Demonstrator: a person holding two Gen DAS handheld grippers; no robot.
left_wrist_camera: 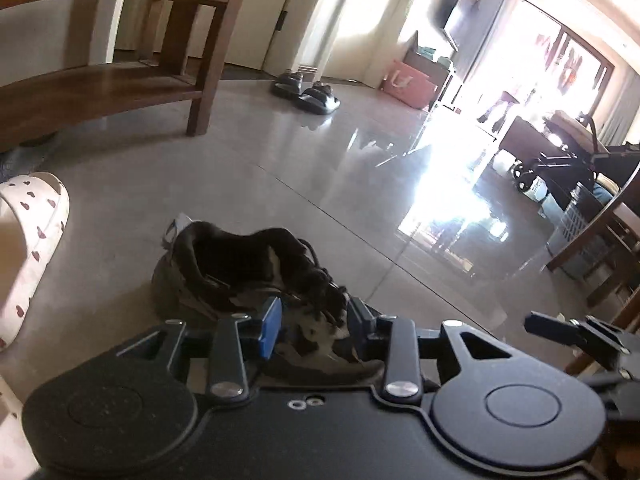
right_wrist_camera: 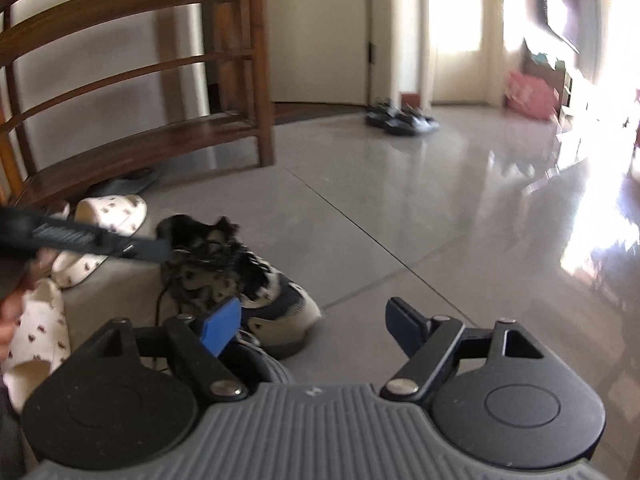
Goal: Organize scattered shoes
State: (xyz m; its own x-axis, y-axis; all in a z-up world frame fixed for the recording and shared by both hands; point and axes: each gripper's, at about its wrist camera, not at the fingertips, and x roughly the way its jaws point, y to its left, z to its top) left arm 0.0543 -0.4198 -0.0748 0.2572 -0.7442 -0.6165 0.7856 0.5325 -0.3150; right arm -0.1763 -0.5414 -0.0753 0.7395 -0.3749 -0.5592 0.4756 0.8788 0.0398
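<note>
Item one, sneaker [left_wrist_camera: 256, 276]: dark and tan, on the floor tiles [left_wrist_camera: 320, 168] just in front of the wooden shoe rack [left_wrist_camera: 100, 88], my left claw [left_wrist_camera: 314, 322] pinching its toe end, my right claw [right_wrist_camera: 316, 328] spread wide and holding nothing just beside it. Items two and three, heart-print slippers [right_wrist_camera: 108, 216]: loose between sneaker and rack. Item four, dark sandal pair [left_wrist_camera: 306, 92]: well beyond the rack's far post; rack shelves bare where visible, so nearly all sorting appears left.
</note>
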